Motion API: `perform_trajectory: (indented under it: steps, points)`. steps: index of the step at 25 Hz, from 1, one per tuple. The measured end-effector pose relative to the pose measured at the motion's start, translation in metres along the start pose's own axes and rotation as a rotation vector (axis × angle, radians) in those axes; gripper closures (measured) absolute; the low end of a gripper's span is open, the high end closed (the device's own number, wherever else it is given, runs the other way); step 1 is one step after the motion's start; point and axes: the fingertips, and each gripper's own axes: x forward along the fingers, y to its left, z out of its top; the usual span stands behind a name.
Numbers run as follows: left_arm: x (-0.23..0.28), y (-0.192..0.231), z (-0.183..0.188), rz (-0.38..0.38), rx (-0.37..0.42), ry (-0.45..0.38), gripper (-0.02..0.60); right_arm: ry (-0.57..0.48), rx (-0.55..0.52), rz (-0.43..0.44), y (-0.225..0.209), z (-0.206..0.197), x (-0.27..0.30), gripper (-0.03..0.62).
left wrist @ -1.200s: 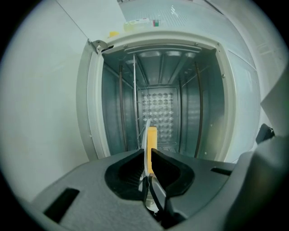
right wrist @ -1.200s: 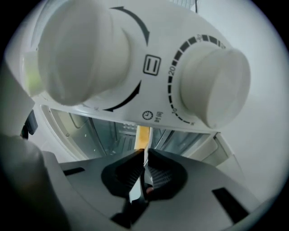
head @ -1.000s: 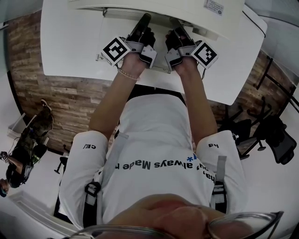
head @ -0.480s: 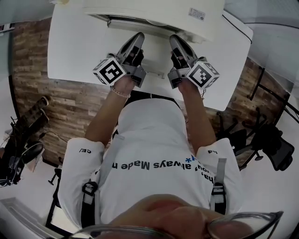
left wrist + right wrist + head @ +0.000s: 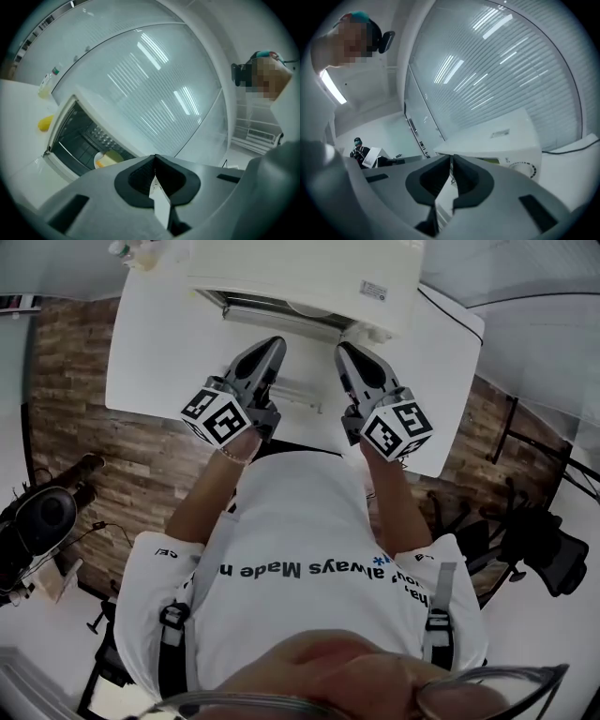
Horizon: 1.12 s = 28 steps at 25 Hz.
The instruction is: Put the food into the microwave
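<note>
There are two tools, and both hover over the white surface (image 5: pixel 150 352) in front of the one microwave (image 5: pixel 300 273). The left tool (image 5: pixel 272 341) has its jaws pressed together with nothing between them. The right tool (image 5: pixel 345 348) is the same, jaws together and empty. One dish of yellow food (image 5: pixel 107 159) sits inside the microwave. On the surface beside the microwave lie one small yellow thing (image 5: pixel 44 123) and one bottle (image 5: pixel 46 84).

Bright even light, glare from ceiling strips (image 5: pixel 151 50), strong fisheye warp, dark corners.
</note>
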Motion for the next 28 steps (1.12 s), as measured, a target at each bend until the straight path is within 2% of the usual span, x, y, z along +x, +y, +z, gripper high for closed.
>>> perform_trajectory:
  steps: [6,11,16,20,28]
  points:
    - [-0.012,-0.040,0.019,-0.021,0.178,-0.009,0.571,0.009,-0.154,-0.014,0.024,0.023,-0.021,0.569]
    - [-0.026,-0.058,0.033,0.013,0.341,-0.007,0.571,0.019,-0.307,-0.048,0.042,0.039,-0.037,0.569]
    - [-0.041,-0.076,0.046,0.034,0.445,-0.021,0.571,-0.010,-0.404,-0.068,0.062,0.059,-0.054,0.569]
    - [-0.048,-0.090,0.055,0.041,0.492,-0.044,0.571,-0.031,-0.407,-0.073,0.073,0.071,-0.064,0.569]
    - [-0.061,-0.110,0.059,0.035,0.508,-0.074,0.571,-0.056,-0.476,-0.084,0.095,0.087,-0.082,0.569]
